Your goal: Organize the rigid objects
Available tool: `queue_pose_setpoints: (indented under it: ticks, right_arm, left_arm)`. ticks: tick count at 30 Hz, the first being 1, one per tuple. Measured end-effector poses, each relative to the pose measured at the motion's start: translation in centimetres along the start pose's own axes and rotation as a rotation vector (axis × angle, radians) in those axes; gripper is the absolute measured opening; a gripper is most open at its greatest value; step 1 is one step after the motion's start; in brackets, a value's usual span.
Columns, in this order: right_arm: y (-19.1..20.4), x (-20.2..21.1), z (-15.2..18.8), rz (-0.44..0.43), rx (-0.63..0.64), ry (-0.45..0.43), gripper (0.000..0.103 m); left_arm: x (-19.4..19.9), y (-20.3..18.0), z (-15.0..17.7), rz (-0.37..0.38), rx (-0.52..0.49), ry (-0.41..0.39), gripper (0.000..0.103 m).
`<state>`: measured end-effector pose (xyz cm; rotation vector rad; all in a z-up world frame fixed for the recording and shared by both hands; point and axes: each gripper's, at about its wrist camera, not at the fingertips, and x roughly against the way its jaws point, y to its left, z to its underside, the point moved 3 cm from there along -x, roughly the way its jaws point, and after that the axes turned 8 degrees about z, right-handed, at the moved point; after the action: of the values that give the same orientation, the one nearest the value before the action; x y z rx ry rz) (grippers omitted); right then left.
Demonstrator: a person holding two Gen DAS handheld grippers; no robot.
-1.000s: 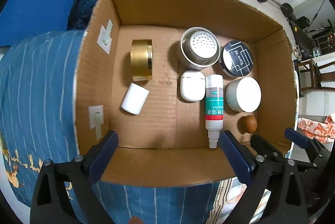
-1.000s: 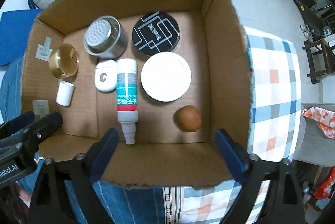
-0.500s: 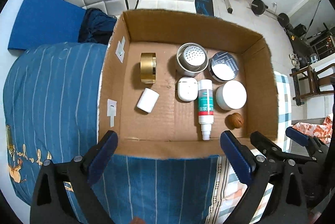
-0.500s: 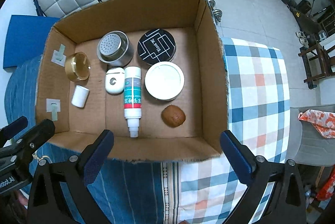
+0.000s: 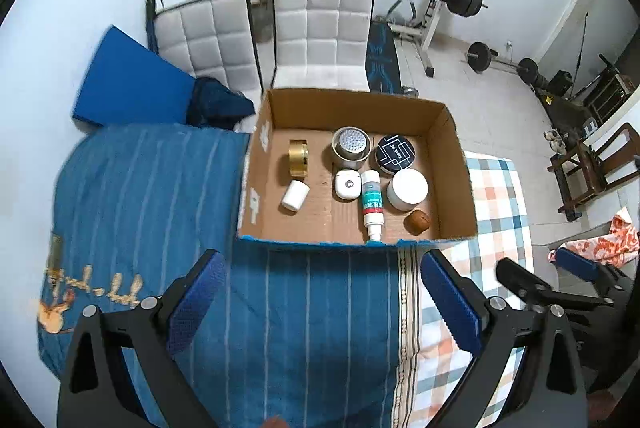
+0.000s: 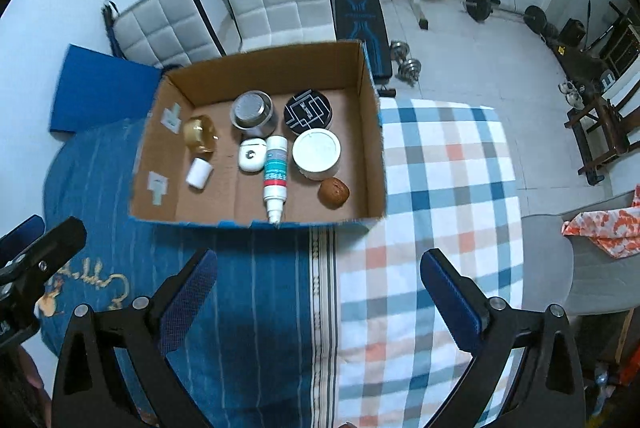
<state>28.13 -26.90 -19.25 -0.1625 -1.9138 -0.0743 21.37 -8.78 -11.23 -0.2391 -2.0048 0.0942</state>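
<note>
Bedspread (image 6: pixel 260 308) under cardboard box (image 5: pixel 456 164) | weights, chairs behind | left gripper (image 5: pixel 324 292), right gripper (image 6: pixel 320 288) spread, empty

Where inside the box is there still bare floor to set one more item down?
In the cardboard box, bare floor lies along the near wall, between the small white cylinder and the spray bottle, and in the far left corner behind the gold jar. The right half is crowded: steel cup, black tin, white jar, brown nut.
</note>
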Motion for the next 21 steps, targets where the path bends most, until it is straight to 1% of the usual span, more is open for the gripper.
queue_pose_setpoints:
  ticks: [2,4,10,15,21]
  right_arm:
    - [-0.7,2.4,1.2,0.009,-0.004,-0.029,0.103]
    - [-1.2,4.6,2.1,-0.001,-0.011,-0.051,0.103]
    - [-2.1,10.9,4.9,-0.027,0.001,-0.121,0.103]
    - [-2.6,14.9,6.6,-0.051,0.008,-0.162,0.103]
    - [-3.3,19.3,7.5,-0.054,0.009,-0.239,0.103]
  left_arm:
    - [1.7,-0.3,0.5,0.010,-0.001,-0.017,0.100]
    - [3.6,-0.7,1.1,0.010,-0.005,-0.040,0.100]
    - [9.7,-2.0,2.6,-0.010,-0.024,-0.139,0.100]
    - [13.3,-2.7,3.7,-0.008,-0.025,-0.199,0.100]
    - [16.4,-3.4,4.9,-0.010,-0.040,-0.241,0.100]
